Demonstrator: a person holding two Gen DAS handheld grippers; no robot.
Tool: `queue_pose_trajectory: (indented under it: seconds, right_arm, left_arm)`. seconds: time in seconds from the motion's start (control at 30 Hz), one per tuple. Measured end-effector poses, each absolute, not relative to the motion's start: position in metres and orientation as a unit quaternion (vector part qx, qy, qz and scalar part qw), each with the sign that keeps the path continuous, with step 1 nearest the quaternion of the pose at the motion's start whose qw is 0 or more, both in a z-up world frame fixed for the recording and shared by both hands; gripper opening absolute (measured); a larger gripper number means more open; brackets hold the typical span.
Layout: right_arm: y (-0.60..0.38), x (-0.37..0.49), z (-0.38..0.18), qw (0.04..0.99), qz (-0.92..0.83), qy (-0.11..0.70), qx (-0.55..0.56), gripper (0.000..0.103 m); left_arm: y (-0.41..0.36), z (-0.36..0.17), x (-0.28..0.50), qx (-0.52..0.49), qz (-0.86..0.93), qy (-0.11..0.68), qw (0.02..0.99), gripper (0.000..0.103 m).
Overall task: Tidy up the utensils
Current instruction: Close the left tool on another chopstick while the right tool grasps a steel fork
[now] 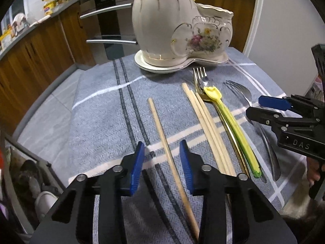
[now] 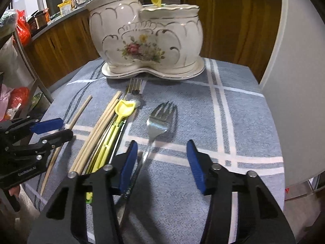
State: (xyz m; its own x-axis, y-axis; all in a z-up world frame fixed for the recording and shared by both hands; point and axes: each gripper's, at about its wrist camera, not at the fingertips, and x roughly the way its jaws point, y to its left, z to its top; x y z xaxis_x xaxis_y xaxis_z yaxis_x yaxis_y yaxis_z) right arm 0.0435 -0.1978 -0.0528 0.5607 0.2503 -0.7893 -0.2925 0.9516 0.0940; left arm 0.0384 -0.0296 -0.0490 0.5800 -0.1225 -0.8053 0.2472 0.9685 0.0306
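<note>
I see even, dim indoor light; soft shadows beside the silver fork (image 2: 160,116); faint glare on the ceramic holder (image 2: 146,38); fisheye bending, dark vignetted corners.

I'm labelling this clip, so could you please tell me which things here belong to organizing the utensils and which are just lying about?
Belongs to the job:
holder
lone chopstick
chopstick bundle
yellow spoon
gold fork
silver fork

Just lying about:
cloth
red bag
counter clutter

Blue checked tablecloth (image 1: 97,109) carries ceramic holder (image 1: 178,24), chopsticks (image 1: 207,122), forks (image 2: 158,120).
</note>
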Motion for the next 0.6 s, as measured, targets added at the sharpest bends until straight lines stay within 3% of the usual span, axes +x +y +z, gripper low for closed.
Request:
queue_pose_trajectory:
  seconds: [0.27,0.33,0.6]
  right_arm:
    - [-0.192,0.05,-0.053,0.886,0.158,0.435,-0.013,0.016]
    - [-0.194,0.05,-0.052,0.886,0.164,0.433,-0.003,0.008]
    - [-0.213,0.04,-0.034,0.904,0.168,0.393,0.023,0.004]
  left_arm:
    - [-0.037,-0.05,0.046,0.086,-0.097,0.432,0.892,0.008]
    - [-0.036,-0.05,0.049,0.083,-0.097,0.431,0.893,0.006]
    - [-0.027,-0.04,0.045,0.054,-0.117,0.414,0.901,0.005]
